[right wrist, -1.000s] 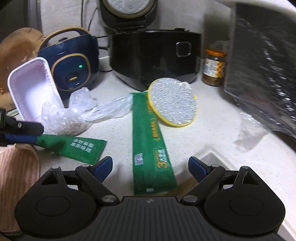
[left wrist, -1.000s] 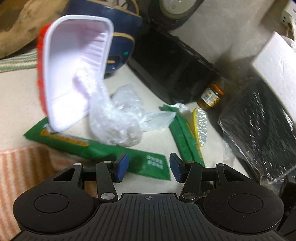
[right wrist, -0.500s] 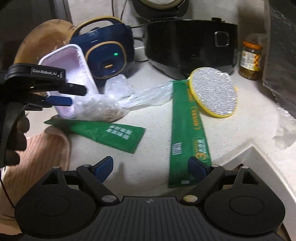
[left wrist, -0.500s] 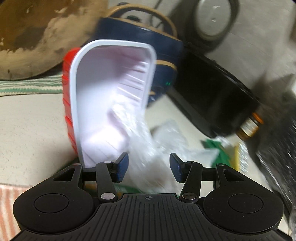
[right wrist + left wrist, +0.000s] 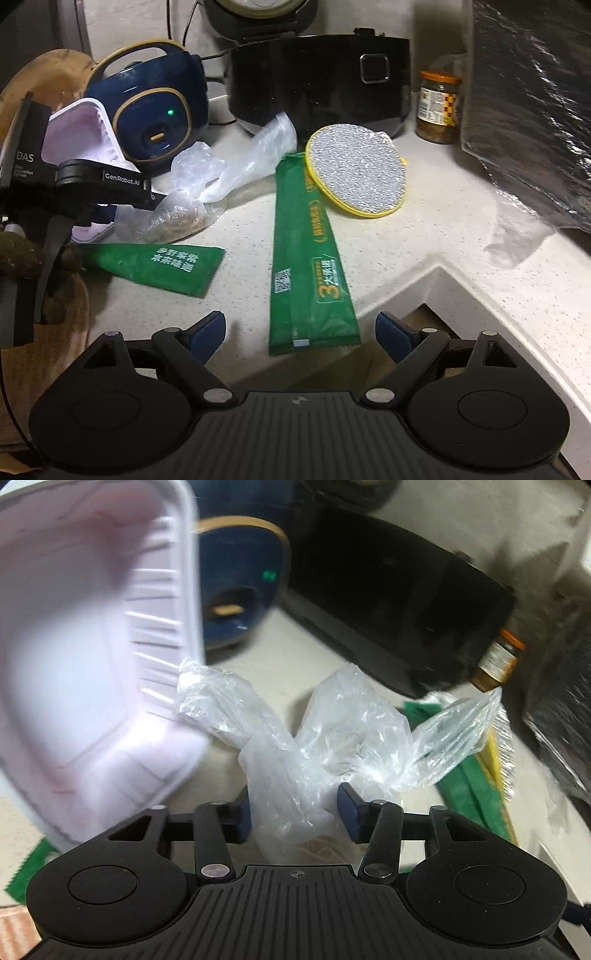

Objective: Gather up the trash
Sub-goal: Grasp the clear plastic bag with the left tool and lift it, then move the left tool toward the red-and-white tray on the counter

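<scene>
A crumpled clear plastic bag (image 5: 306,738) with brownish scraps inside lies on the pale counter (image 5: 424,236). My left gripper (image 5: 295,812) straddles it, its jaws closing; both blue pads touch the bag's sides and pinch it in. From the right wrist view the left gripper (image 5: 147,199) reaches in from the left onto the bag (image 5: 184,214). A white foam tray (image 5: 92,627) leans upright just left of it. My right gripper (image 5: 299,332) hangs open above the near end of a long green wrapper (image 5: 306,266), holding nothing. A shorter green wrapper (image 5: 155,262) lies to its left.
A round silver pad with a yellow rim (image 5: 354,170) rests on the long wrapper's far end. Behind stand a blue cooker (image 5: 155,107), a black cooker (image 5: 317,77) and a jar (image 5: 437,107). A black plastic bag (image 5: 535,92) fills the right. A sink rim (image 5: 480,295) drops away front right.
My left gripper moved forward and down from over the green wrapper onto the clear bag, and its jaws narrowed around it. The bag's loose ends rose. The right gripper stayed put.
</scene>
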A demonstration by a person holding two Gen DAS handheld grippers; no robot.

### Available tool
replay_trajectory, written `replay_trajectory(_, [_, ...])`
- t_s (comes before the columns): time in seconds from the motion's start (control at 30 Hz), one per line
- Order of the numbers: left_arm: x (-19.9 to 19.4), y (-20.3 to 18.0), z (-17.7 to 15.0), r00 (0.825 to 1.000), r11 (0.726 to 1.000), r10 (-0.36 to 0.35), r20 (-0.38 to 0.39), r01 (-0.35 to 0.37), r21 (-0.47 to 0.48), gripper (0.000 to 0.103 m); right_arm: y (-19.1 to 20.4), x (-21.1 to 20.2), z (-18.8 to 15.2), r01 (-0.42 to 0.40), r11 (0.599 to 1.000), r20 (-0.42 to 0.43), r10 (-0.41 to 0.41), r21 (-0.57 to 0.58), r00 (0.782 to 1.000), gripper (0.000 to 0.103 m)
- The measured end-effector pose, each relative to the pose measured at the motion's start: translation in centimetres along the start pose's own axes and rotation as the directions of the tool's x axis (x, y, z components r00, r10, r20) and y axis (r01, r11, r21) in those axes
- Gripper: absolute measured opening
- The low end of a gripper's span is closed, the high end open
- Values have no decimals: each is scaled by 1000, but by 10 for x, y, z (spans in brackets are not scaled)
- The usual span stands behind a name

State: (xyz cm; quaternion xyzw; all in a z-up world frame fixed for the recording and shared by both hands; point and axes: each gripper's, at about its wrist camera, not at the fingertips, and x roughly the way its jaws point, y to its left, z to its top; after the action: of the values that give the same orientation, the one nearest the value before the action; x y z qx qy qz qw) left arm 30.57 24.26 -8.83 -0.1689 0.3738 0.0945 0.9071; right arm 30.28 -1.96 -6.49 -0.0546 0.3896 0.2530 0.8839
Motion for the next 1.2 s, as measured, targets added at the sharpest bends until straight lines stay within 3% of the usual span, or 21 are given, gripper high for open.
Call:
replay_trajectory(0.03, [0, -2, -1, 1000, 1000, -22, -8, 22, 7, 31, 0, -1, 0, 5, 1000, 3, -5, 1, 1000, 89])
replay_trajectory(0.17, [-3, 1, -6, 997, 995, -74, -35, 72, -64, 24, -2, 0, 0, 15, 1000, 5, -15, 16, 1000, 89])
replay_trajectory(0.37, [-12, 1, -9, 986, 981, -169, -15, 167, -95, 19, 8, 3, 1, -2, 1000, 3, 2, -11, 1000, 89])
replay_trajectory(0.53, [-27, 9, -17, 966, 955, -259, 3, 256, -150, 17, 17, 6, 1, -8, 999, 4, 9, -46, 1000, 89])
replay_trajectory(0.63, [-42, 13, -23, 959, 945, -281, 30, 283, -167, 16, 23, 5, 0, -6, 998, 25, 7, -64, 1000, 89])
replay_trajectory(1.0, [-101, 32, -34, 962, 948, -244, 121, 263, -182, 15, 36, 6, 3, -25, 996, 51, 29, -82, 998, 89])
replay_trajectory(1.2, [-142, 51, -48, 964, 956, -188, 188, 224, -190, 15, 50, 2, 9, -47, 991, 80, 57, -122, 995, 89])
